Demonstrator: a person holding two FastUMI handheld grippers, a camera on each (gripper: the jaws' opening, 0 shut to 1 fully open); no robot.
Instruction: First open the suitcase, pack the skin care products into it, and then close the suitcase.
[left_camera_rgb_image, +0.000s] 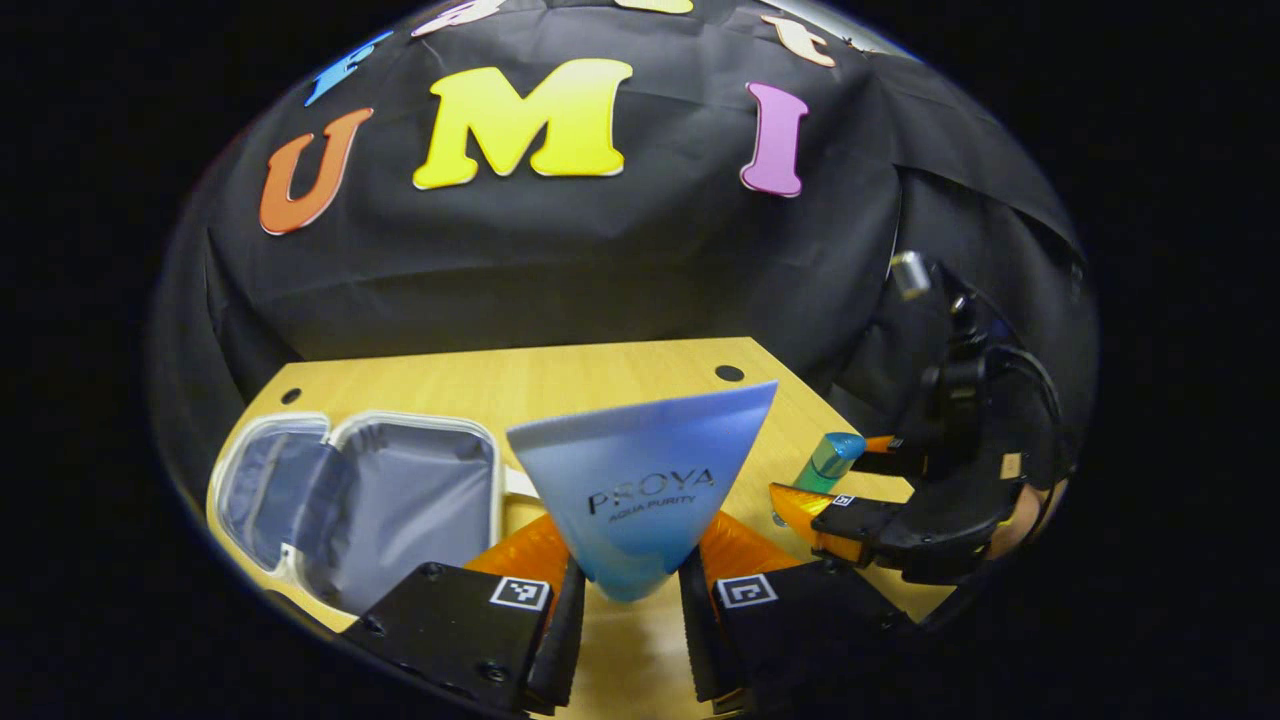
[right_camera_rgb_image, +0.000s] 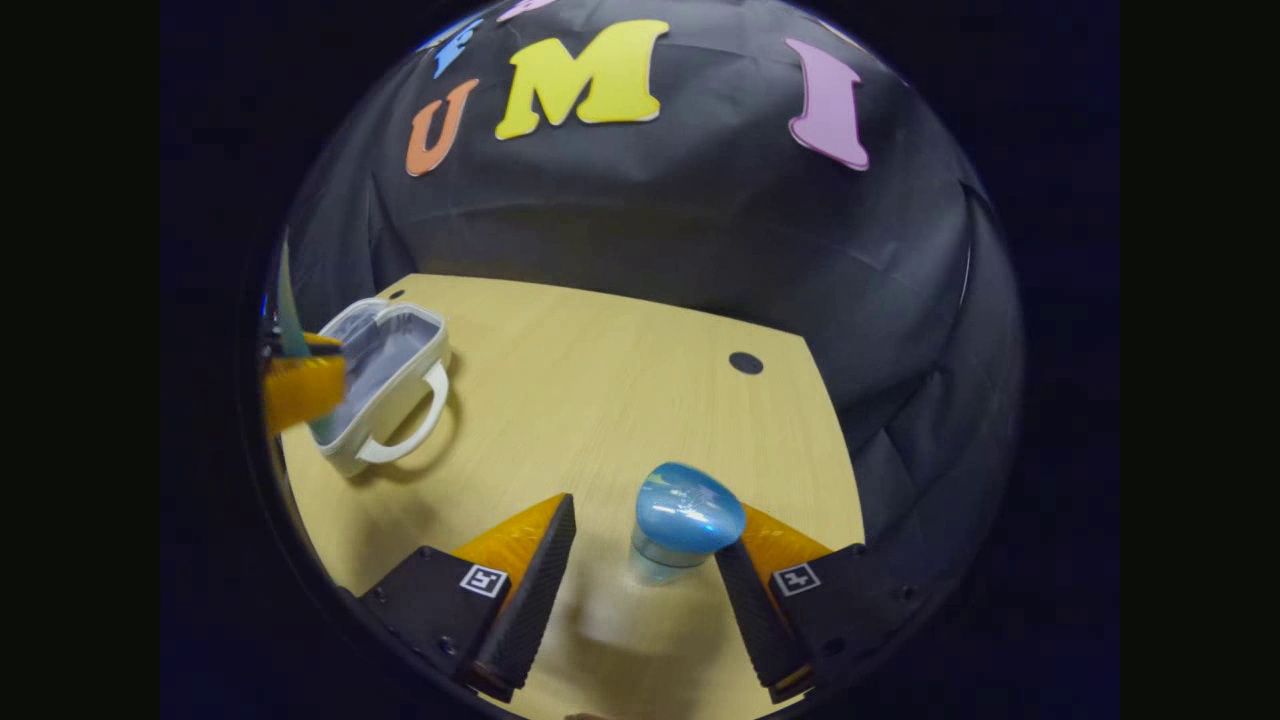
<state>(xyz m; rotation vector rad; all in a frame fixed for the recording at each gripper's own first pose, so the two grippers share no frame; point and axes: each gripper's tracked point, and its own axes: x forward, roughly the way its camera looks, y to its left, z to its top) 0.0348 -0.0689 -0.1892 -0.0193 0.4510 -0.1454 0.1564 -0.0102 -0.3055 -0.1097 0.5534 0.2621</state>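
On the wooden table (right_camera_rgb_image: 600, 350), the open suitcase (left_camera_rgb_image: 400, 500) is lying empty. Right of it, we are clamping a blue tube (left_camera_rgb_image: 640, 480) in our left gripper (left_camera_rgb_image: 628, 600); our right gripper (right_camera_rgb_image: 645, 590) is gaping around a blue-capped bottle (right_camera_rgb_image: 685, 520).

Suitcase (left_camera_rgb_image: 360, 500): small, pale shell, grey lining, lying open on the wooden table at the left, both halves spread, looped handle toward the right. Tube (left_camera_rgb_image: 640, 480): light blue fading to deeper blue, flat crimped end up, narrow end down, held upright above the table just right of the suitcase. Bottle (right_camera_rgb_image: 685, 525): clear bluish body with rounded blue cap, standing upright on the table at the near right, well apart from the suitcase.
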